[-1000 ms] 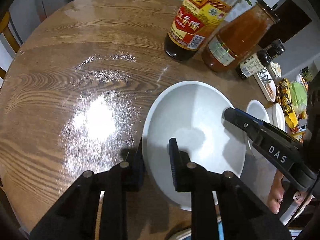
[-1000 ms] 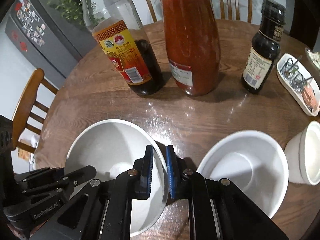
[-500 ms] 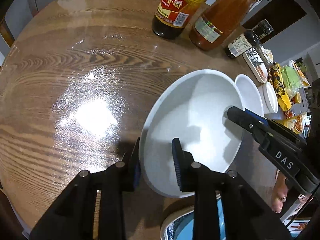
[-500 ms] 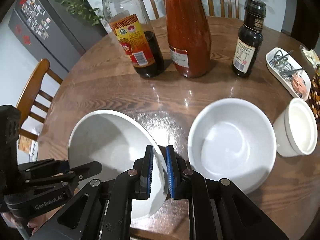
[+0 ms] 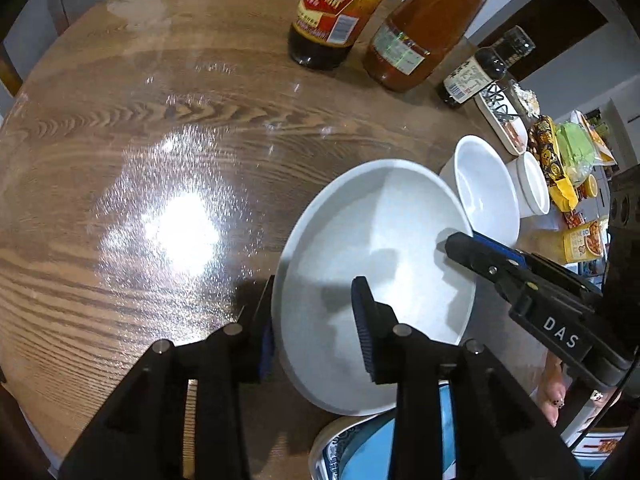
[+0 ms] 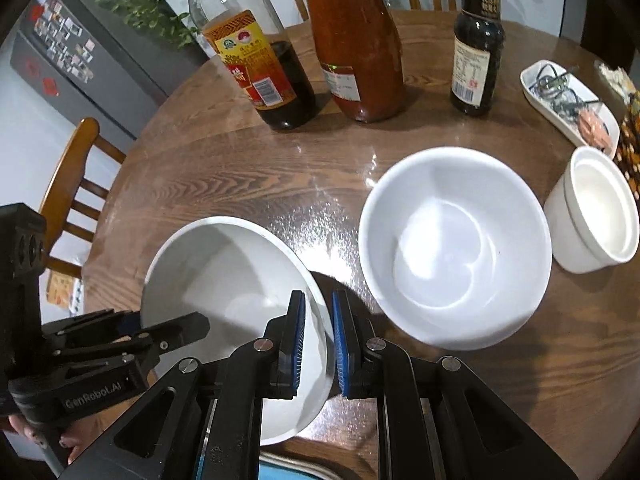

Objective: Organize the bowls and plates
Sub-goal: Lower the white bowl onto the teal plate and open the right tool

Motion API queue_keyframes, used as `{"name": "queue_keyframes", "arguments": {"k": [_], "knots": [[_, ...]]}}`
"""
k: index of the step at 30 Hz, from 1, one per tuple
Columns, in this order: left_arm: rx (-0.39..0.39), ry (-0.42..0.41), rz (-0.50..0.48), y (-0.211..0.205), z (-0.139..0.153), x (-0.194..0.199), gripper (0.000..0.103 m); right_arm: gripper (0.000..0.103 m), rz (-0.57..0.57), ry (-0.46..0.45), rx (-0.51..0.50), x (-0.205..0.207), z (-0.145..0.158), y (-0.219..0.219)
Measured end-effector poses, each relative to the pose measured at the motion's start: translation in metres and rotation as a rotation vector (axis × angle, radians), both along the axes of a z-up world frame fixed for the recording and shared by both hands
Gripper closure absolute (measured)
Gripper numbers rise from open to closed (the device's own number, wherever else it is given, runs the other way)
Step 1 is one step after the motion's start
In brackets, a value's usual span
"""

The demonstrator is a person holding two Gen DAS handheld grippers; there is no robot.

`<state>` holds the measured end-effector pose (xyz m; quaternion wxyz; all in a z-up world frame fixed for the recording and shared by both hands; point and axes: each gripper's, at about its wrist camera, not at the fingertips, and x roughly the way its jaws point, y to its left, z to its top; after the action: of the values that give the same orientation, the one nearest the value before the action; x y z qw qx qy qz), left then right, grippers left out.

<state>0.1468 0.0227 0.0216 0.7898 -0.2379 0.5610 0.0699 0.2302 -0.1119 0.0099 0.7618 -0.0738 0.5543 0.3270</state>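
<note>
A large white bowl point(image 5: 372, 264) is held tilted above the table by both grippers. My left gripper point(image 5: 316, 320) is shut on its near-left rim, one finger inside, one outside. My right gripper point(image 6: 318, 340) is shut on its right rim; the bowl also shows in the right wrist view point(image 6: 224, 280). A second white bowl point(image 6: 452, 248) sits on the table to the right, also in the left wrist view point(image 5: 486, 188). A white cup point(image 6: 596, 216) stands beyond it. A blue-patterned plate point(image 5: 368, 448) lies under the held bowl at the near edge.
Three sauce bottles stand at the back: a vinegar bottle point(image 6: 260, 76), a red sauce jar point(image 6: 356, 40) and a dark small bottle point(image 6: 476, 48). A white oblong dish point(image 6: 568, 104) and snack packets point(image 5: 560, 152) lie at the right. Wooden chairs surround the round table point(image 5: 140, 140).
Both grippers have lifted the large bowl and drawn it back toward the near edge. The bottles look farther away and the blue plate has come into view below.
</note>
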Motion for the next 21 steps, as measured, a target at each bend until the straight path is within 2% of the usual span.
{"name": "queue_keyframes", "arguments": {"k": [5,7,10,12,16,21], "knots": [[0.066,-0.059,0.022,-0.003,0.022,0.002,0.054,0.085,-0.020,-0.018,0.046,-0.003,0.011,-0.018],[0.088,-0.088,0.023,-0.005,0.033,0.004,0.050,0.077,-0.027,-0.041,0.067,-0.005,0.021,-0.025],[0.118,-0.120,0.008,-0.011,0.048,0.010,0.050,0.065,-0.049,-0.082,0.097,-0.007,0.035,-0.038],[0.122,-0.134,-0.010,-0.019,0.056,0.019,0.050,0.062,-0.073,-0.102,0.122,-0.005,0.043,-0.048],[0.135,-0.161,-0.079,-0.042,0.066,0.039,0.050,0.061,-0.133,-0.133,0.160,0.001,0.056,-0.071],[0.128,-0.140,-0.150,-0.069,0.059,0.074,0.050,0.061,-0.239,-0.141,0.169,0.015,0.055,-0.096]]}}
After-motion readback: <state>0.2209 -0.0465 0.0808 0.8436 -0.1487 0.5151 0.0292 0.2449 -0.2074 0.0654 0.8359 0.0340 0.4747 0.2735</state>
